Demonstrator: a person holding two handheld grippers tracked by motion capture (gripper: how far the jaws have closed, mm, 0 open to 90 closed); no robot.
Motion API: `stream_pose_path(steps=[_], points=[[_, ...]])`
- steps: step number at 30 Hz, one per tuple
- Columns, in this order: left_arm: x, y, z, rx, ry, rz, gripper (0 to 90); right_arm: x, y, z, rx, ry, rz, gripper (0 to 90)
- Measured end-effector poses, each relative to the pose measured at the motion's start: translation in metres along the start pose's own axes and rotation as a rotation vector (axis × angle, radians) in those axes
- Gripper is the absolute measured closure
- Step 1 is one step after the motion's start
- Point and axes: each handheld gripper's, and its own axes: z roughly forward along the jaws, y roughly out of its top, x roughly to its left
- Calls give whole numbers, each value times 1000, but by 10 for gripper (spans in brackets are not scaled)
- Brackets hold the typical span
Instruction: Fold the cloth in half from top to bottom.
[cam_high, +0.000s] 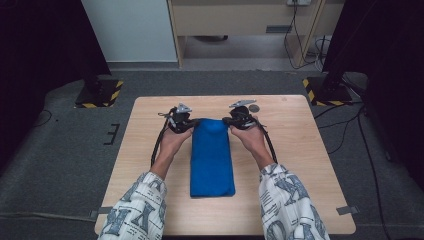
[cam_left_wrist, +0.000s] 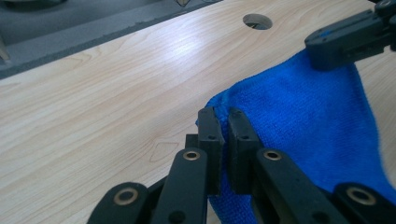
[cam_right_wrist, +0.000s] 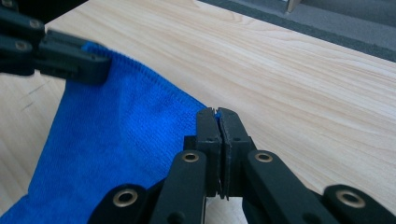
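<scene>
A blue cloth (cam_high: 212, 157) lies folded in a long strip down the middle of the wooden table (cam_high: 300, 165). Its far end is lifted off the wood. My left gripper (cam_high: 186, 121) is shut on the far left corner of the cloth (cam_left_wrist: 299, 121), the hem pinched between the pads (cam_left_wrist: 210, 128). On the far right corner my right gripper (cam_high: 234, 120) is shut, with blue fabric (cam_right_wrist: 107, 140) showing between its closed jaws. In the left gripper view the right gripper's jaws (cam_left_wrist: 348, 42) bite the opposite corner; in the right gripper view the left gripper's jaws (cam_right_wrist: 60, 58) do the same.
A round hole (cam_high: 254, 108) is cut in the table just beyond the right gripper, also the hole (cam_left_wrist: 257, 21) in the left gripper view. Two stand bases with yellow-black tape (cam_high: 98, 93) (cam_high: 327, 91) sit on the grey floor past the table's far corners.
</scene>
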Motion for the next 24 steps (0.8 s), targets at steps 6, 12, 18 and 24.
stream_pose_path(steps=[6,12,18,24], points=[[-14,-1,-16,-22,-14,42,858,11,-8,-16,-33,20,-26,886],[-30,-7,-33,-32,-37,84,856,23,-20,-33,-42,42,-62,886],[-43,-19,-46,-36,-65,118,854,39,-34,-47,-49,69,-94,886],[-55,-39,-58,-35,-106,112,852,55,-53,-58,-38,95,-135,885]])
